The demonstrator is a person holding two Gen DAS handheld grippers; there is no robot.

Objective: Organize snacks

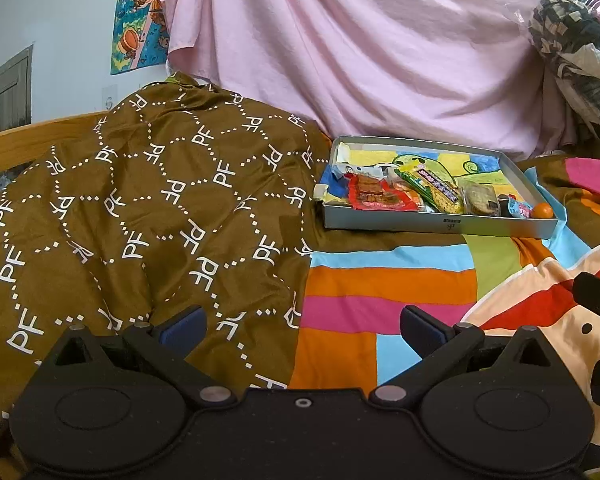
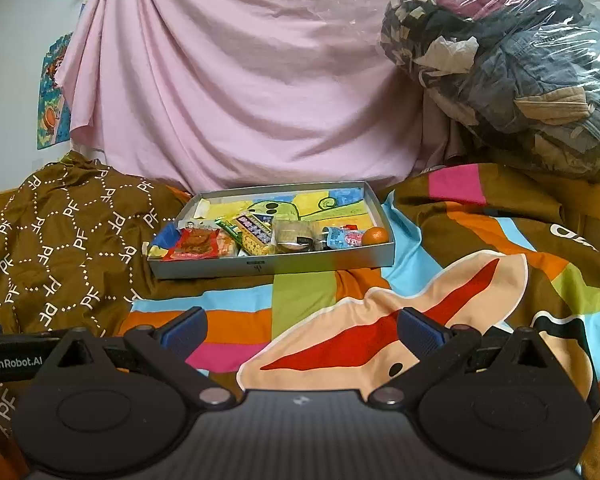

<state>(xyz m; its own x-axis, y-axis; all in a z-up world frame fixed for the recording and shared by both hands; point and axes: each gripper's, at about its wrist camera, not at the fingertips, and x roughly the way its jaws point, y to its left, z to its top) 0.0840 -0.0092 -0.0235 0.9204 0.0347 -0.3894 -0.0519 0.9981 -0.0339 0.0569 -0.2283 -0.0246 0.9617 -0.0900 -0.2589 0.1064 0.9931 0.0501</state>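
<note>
A brown quilt [image 1: 140,208] with white PF lettering lies bunched ahead-left of the hand-held gripper. A striped cartoon bedsheet [image 2: 340,320] spreads underneath. Ahead hangs a pink sheet [image 2: 240,80]; a clear bag of clothes [image 2: 512,68] sits ahead-right.

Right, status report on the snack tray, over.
Left gripper open, empty. Right gripper open, empty. Snack packets and small orange bunched along near wall of grey tray on bed. Path to tray unobstructed.
</note>
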